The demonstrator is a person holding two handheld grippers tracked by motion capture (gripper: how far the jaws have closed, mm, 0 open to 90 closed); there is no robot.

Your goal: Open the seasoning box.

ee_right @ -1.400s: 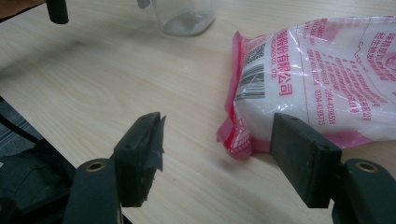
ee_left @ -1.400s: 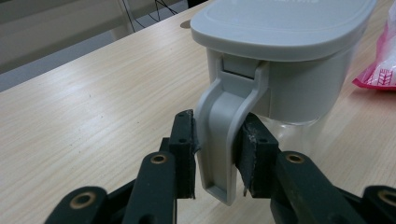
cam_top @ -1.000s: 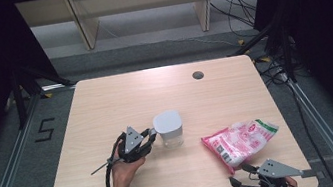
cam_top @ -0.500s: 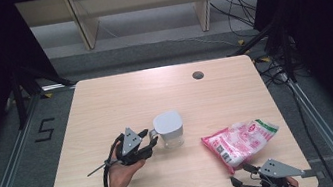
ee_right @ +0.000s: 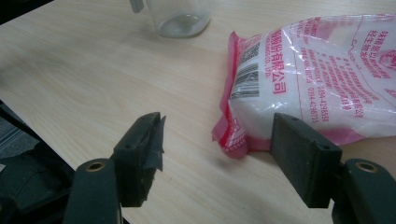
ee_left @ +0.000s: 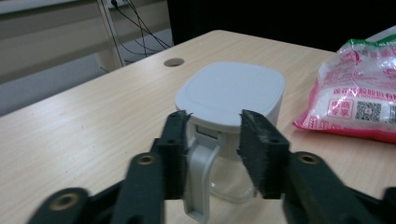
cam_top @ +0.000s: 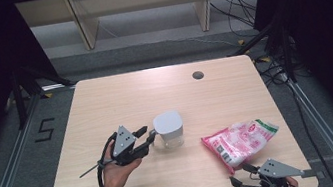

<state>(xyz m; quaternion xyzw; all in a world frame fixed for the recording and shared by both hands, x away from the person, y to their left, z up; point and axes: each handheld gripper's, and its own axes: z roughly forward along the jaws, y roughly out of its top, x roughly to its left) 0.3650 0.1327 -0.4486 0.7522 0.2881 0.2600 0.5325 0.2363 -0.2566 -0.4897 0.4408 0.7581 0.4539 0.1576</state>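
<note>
Left tongs [cam_top: 147, 136] risen slightly beside the jar [cam_top: 168, 129], jaws just closing around its handle [ee_left: 200, 179]

Light wood table [cam_top: 121, 105]; round grommet hole [cam_top: 197, 75] near far edge; cables [cam_top: 237, 6] on grey floor; "5" marking [cam_top: 44, 129] left of table.

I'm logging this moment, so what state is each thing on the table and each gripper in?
jar: upright on the table, grey lid on, looks empty.
jar handle: between the left gripper's pads, gaps showing on both sides.
left gripper: open, jaws just closing around the handle.
pink bag: lying flat, looks sealed, full of white grains.
right gripper: open, bag corner between its jaws, not clamped.
</note>
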